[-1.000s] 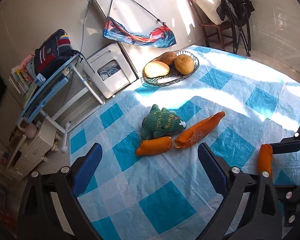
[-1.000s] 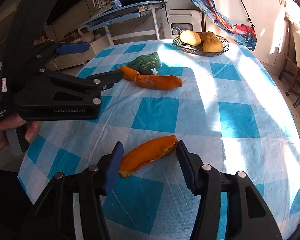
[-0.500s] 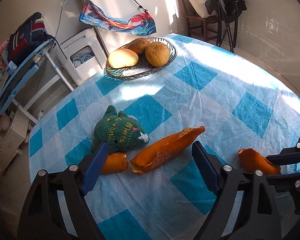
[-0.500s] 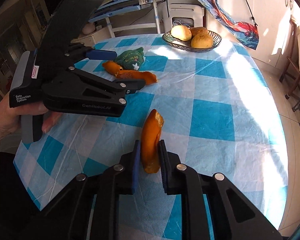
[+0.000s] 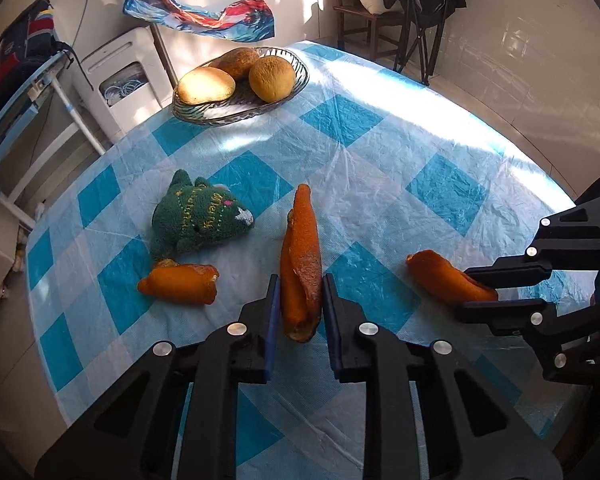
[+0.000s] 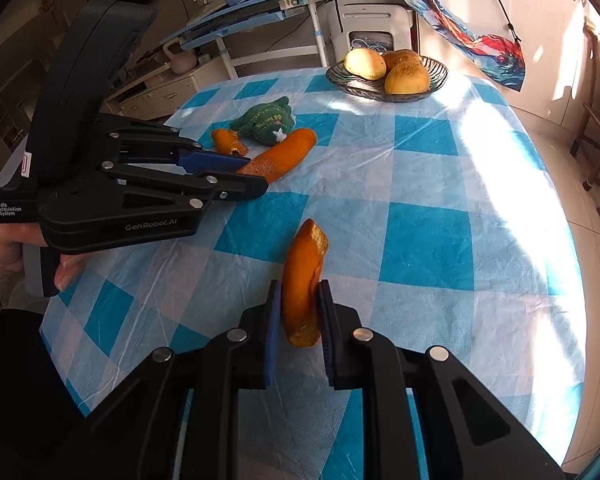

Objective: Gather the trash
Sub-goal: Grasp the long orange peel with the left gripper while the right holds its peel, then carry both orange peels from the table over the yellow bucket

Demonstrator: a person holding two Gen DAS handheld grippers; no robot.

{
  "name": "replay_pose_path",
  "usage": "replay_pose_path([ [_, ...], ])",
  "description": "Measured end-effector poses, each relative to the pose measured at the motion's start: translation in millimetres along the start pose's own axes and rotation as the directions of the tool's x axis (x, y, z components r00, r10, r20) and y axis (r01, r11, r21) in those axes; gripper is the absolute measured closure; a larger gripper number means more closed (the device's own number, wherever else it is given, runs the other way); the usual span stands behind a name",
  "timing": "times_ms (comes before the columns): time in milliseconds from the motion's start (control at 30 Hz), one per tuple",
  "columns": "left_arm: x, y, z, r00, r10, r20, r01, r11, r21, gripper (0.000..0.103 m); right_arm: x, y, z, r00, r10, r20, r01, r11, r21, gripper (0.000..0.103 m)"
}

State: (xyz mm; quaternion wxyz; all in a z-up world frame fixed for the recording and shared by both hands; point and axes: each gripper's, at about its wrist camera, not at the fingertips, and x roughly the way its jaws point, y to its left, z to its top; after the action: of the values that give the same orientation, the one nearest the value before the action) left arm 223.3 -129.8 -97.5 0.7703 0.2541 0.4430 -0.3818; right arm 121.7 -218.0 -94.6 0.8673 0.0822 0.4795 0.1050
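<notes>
The left gripper (image 5: 298, 300) has its jaws closing on the long peel (image 5: 300, 256), which lies on the counter (image 5: 380, 184) beside the green toy (image 5: 198, 218). The right gripper (image 6: 296, 308) is clenched on another peel (image 6: 302, 280). Both grips sit near one end, so a limp peel may droop or slip out on lifting. A third peel (image 5: 178, 283) remains, touching the toy, which could get dragged along.

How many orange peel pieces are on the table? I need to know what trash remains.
3. A long peel sits between the closing left hand-held gripper's pads, a second peel is pinched in the right hand-held gripper, and a short peel lies beside the green plush toy. None seems hidden.
</notes>
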Motion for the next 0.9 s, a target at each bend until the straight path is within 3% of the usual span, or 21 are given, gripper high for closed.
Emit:
replay_pose_path([
  [133,-17,9,-19,0.994,-0.097,-0.042,0.097,0.995,-0.02,0.084,-2,4,0,1.0,0.022,0.005,-0.022,1.0,-0.008,0.084],
  [200,-20,10,-28,0.992,-0.104,-0.07,0.103,0.994,-0.018,0.083,0,7,0,1.0,0.027,0.002,-0.027,1.0,-0.017,0.084],
  [333,-21,11,-35,0.995,-0.064,-0.072,0.061,0.998,-0.032,0.08,4,12,-1,1.0,0.028,-0.005,-0.029,0.999,-0.026,0.084],
  [467,-19,10,-32,0.999,0.007,-0.049,-0.009,0.999,-0.031,0.06,7,13,-1,1.0,0.019,-0.006,-0.019,0.999,-0.029,0.084],
  [567,-11,10,-31,0.997,0.025,-0.067,-0.028,0.999,-0.042,0.061,7,13,-1,1.0,0.007,-0.001,-0.007,1.0,-0.03,0.084],
  [667,-11,6,-33,0.998,0.016,-0.069,-0.018,1.0,-0.026,0.082,7,17,-2,1.0,-0.01,0.003,0.01,0.999,-0.049,0.084],
  [900,-33,3,-32,0.988,0.155,0.025,-0.154,0.987,-0.041,0.083,5,20,-5,1.0,-0.007,0.014,0.008,0.999,-0.048,0.084],
])
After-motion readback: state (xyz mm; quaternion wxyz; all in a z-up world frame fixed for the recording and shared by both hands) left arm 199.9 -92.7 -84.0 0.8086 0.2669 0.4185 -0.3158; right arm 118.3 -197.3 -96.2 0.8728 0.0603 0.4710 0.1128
